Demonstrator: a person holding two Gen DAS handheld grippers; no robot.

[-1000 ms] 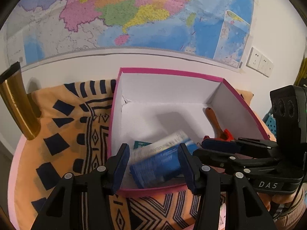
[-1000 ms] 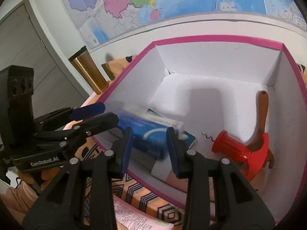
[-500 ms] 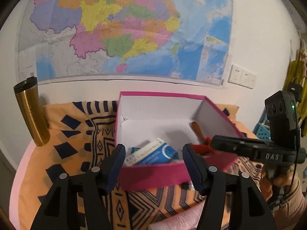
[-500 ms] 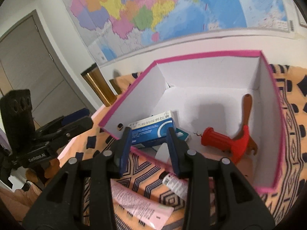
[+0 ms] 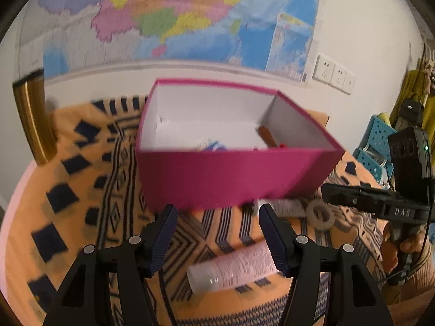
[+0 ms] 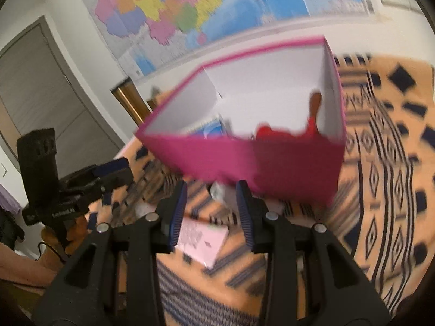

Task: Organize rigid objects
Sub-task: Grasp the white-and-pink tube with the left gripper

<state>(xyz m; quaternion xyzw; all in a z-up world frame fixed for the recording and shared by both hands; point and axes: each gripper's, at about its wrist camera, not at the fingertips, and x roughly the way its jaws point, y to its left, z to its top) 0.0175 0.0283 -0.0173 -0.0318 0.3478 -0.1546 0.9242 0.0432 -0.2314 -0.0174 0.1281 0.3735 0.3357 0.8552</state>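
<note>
Pink plastic tube point(image 5: 231, 269) lies at six o'clock between the left gripper's point(image 5: 217, 233) spread, empty fingers; hasty closing might roll it.

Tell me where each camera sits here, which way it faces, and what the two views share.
Left wrist: on the left gripper, looking forward over the patterned cloth at the pink box; its own open fingers show, plus the right gripper and hand at right.
Right wrist: on the right gripper, facing the box's near corner from the other side; its open fingers show, with the left gripper at left.
Shared: box, cloth, wall map, pink tube, gold tumbler.
</note>
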